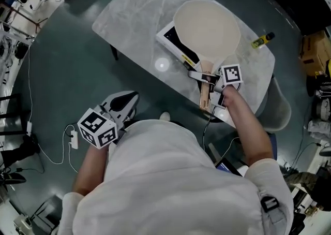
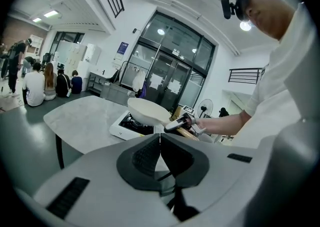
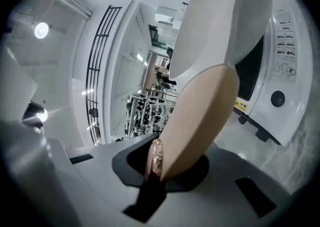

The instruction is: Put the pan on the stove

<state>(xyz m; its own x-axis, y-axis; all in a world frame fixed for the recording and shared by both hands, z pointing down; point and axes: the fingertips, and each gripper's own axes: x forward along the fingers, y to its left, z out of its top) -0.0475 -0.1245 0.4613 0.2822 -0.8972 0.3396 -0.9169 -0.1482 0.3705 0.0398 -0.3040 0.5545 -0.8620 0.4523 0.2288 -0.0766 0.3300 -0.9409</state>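
A cream pan (image 1: 207,29) with a wooden handle (image 1: 206,86) lies over the white stove (image 1: 173,40) on the marble table (image 1: 134,16). I cannot tell whether it rests on the burner. My right gripper (image 1: 209,78) is shut on the handle, which runs up between its jaws in the right gripper view as the handle (image 3: 195,121) leading to the pan (image 3: 220,16) beside the stove (image 3: 285,71). My left gripper (image 1: 126,105) hangs low over the floor, left of the table, shut and empty. From the left gripper (image 2: 160,141), I see the pan (image 2: 147,112) on the stove (image 2: 127,126).
A small yellow bottle (image 1: 262,40) lies near the table's far right edge. A grey chair (image 1: 279,109) stands at the right of the table. Cables and a plug (image 1: 73,138) lie on the floor at left. Several people (image 2: 35,86) sit far off.
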